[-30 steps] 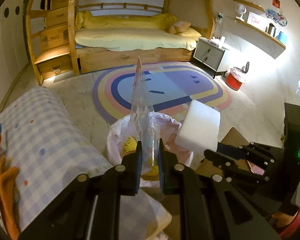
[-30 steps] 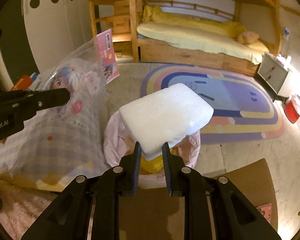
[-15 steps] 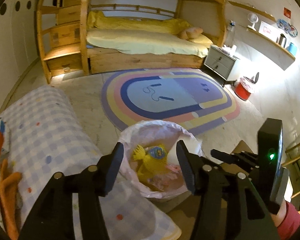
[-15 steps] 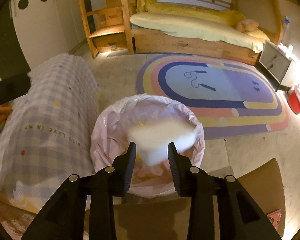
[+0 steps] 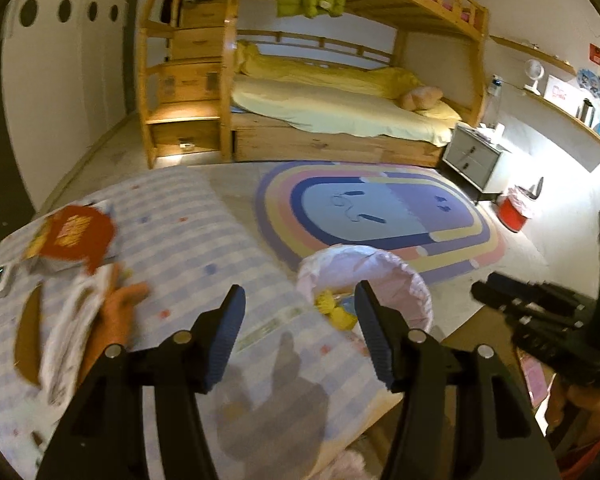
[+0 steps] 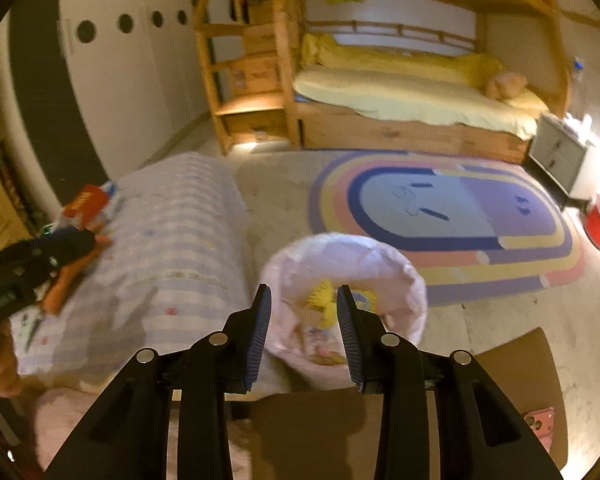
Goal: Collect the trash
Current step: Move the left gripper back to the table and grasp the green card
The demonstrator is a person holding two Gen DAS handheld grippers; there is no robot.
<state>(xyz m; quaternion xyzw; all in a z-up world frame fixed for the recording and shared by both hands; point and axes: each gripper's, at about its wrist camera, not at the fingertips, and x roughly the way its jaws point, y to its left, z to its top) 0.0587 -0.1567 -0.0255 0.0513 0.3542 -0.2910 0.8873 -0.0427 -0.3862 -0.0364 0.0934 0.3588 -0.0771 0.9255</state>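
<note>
Both our grippers hang empty, jaws apart; left gripper sits nearer the red wrapper, up-left of its fingers. Right gripper hovers over the bin.

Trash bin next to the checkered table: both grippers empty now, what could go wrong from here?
1. The bin already holds a heap of yellow trash; more drops may spill over the pink liner.
2. The left gripper is open over the tablecloth; grabbing the red packet could snag cloth.
3. The right gripper hangs near the left; they could collide.
</note>
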